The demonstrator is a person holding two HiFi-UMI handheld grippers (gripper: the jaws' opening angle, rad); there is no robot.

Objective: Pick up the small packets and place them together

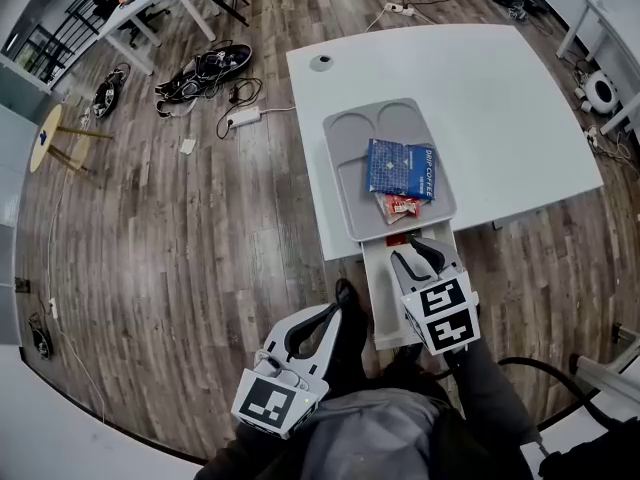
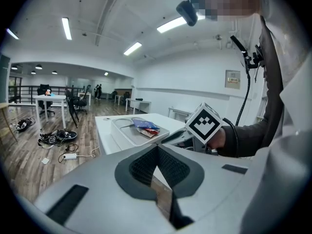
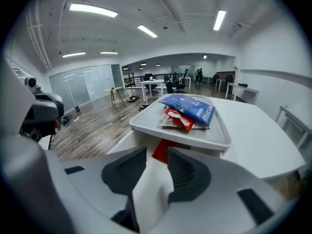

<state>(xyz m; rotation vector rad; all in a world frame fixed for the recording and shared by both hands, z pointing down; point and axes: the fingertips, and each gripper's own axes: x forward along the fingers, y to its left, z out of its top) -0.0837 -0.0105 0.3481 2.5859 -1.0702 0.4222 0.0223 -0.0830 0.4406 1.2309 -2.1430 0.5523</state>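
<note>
Head view: white desk (image 1: pixel 500 108), bearing one grey tray (image 1: pixel 345 188). On the tray lies a blue packet (image 1: pixel 400 168), overlapping a red packet (image 1: pixel 400 206) beneath its near edge; I read these two as the pile the rest should join. Below the desk's front edge is a white drawer (image 1: pixel 378 288), pulled out, with a stray red packet (image 1: pixel 397 238) lying at its far end, just under the tray's rim and apart from the pile. My right claw (image 1: pixel 414 251) is tipped down into the drawer, lined up on that stray packet, which looks like the next pick. My left claw (image 1: pixel 330 318) hangs low over the wooden floor, well apart from the tray, with no job at present. Left gripper view: left claw (image 2: pixel 157 150), pads meeting at the tips, nothing between them, held level and idle. Beyond it are the tray (image 2: pixel 122 130) with the blue packet (image 2: pixel 146 126) on top, and my other hand's marker cube (image 2: pixel 207 122) at work near the desk. Right gripper view: right claw (image 3: pixel 156 148), jaws a narrow way apart, gripping nothing, the drawer's white floor (image 3: pixel 151 179) showing between them. The stray red packet (image 3: pixel 160 156) lies flat just ahead of the tips, so the narrow gap suits its thin edge. Above it sits the tray (image 3: pixel 146 126) carrying the blue packet (image 3: pixel 192 108) over the red packet (image 3: pixel 178 118). The overhanging rim leaves little headroom, hence, I judge, the low, slanted approach.
</note>
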